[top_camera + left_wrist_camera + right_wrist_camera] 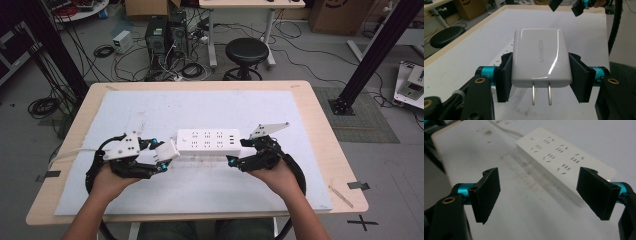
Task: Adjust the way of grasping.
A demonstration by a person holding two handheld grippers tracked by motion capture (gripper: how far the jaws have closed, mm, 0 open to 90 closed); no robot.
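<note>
Charger in left gripper, about to go into the strip.

Left gripper (540, 80) is clamped on the charger (540, 60) by its two side faces, prongs (541, 93) free and pointing back toward the camera. It sits just beside the strip's (208, 141) left end, mid-desk on the white mat (150, 107). Right gripper (547, 192) has its jaws apart with nothing between them, near the strip's right end. My read: brace the strip first by closing the right jaws across that end, or it will probably slide on the mat. Then turn the charger so the prongs face down, square them to a two-slot socket and push straight in. A tilted entry may bend a prong.
</note>
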